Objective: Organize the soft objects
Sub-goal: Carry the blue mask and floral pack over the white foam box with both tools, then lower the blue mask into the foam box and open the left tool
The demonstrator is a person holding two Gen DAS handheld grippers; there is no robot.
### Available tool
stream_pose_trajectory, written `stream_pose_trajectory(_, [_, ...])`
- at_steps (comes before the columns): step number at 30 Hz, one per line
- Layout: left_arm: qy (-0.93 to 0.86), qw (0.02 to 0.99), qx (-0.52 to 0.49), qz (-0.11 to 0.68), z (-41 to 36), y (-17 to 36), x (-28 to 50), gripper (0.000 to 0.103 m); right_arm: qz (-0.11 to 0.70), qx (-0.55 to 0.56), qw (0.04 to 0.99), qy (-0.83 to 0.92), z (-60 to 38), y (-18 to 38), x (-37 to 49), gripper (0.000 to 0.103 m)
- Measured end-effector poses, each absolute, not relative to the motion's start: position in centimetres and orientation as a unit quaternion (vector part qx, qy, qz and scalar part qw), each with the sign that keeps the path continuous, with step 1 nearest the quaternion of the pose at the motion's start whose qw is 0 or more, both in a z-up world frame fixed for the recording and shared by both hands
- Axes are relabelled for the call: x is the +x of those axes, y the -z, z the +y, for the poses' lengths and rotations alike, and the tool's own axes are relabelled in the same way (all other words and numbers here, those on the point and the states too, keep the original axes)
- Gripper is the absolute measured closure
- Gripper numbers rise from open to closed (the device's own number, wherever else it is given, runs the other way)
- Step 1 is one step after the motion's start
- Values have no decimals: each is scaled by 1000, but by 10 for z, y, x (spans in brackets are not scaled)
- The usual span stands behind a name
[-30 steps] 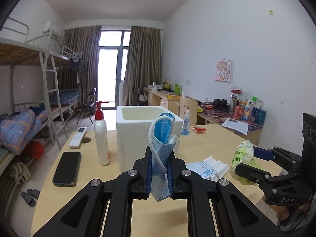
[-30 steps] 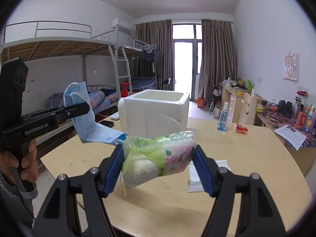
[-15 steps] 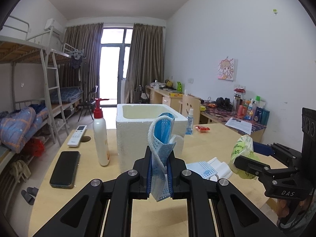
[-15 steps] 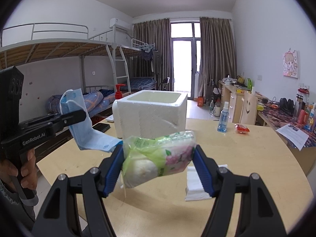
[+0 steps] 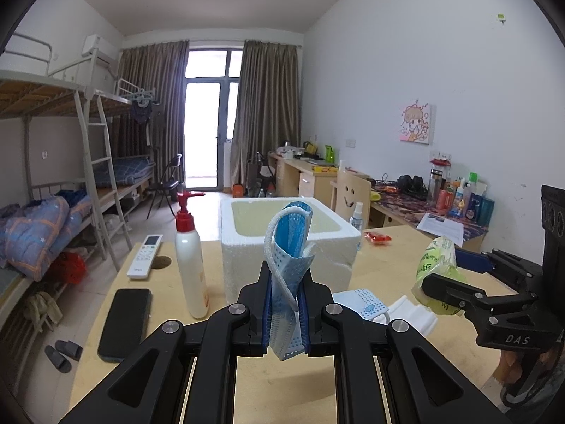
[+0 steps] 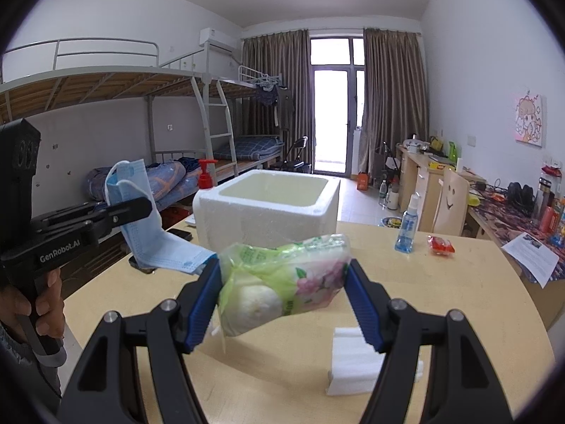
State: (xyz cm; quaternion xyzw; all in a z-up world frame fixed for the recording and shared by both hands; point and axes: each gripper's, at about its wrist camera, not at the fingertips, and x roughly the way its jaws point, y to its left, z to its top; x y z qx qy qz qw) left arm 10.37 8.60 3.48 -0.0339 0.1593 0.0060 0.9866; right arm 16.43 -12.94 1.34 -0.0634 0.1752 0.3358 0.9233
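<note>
Left gripper (image 5: pixel 285 312) clamped on a blue face mask (image 5: pixel 287 275), jaws drawn nearly together with the folded fabric pinched between the blue pads. Held level above the near edge of the wooden table (image 5: pixel 388 247), pointing toward the white foam box (image 5: pixel 286 247) that stands just ahead. Mask rising upright out of the grip, its white ear loop curling over the top, its lower corner hanging below the fingers. Seen from the right wrist view as a black tool at the left edge, gripped by a hand (image 6: pixel 33 304) on the handle (only fingers visible), with the mask draping down and forward toward the table.

Right gripper (image 6: pixel 284 291) closed on a green plastic pack of tissues (image 6: pixel 282 282), each blue pad pressing one end so that the pack spans the gap and tilts slightly, clear of the tabletop. Likewise raised and aimed at the foam box, which stands open-topped with nothing visible inside. In the left wrist view, sitting off to the right, roughly level with the left tool and well apart from it.

On the table: a pump bottle (image 5: pixel 190 265) with a red top, left of the box; a black phone (image 5: pixel 125 319) and a white remote (image 5: pixel 144 256) farther left; more masks and a white folded stack (image 5: pixel 379 309) lying flat near the right of the box; a small spray bottle (image 6: pixel 406 229) and a red packet (image 6: pixel 440 244) beyond.
</note>
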Motion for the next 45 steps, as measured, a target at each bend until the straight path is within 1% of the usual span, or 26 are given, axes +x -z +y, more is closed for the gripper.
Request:
stream_pose_trajectory(18, [-11,987,-44,154,109,-67,155,90,178,-63,921,-340,-110,-41,207,30])
stream_pose_trajectory(26, [-15,988,-36,151,108,-78,173,90,165,-66,921,-347,-100,-52,219,30])
stream_pose_trajectory(45, [-38,983,-37,177,124,-80,226,90,176,-78,915,-355,-71,-58,252,30])
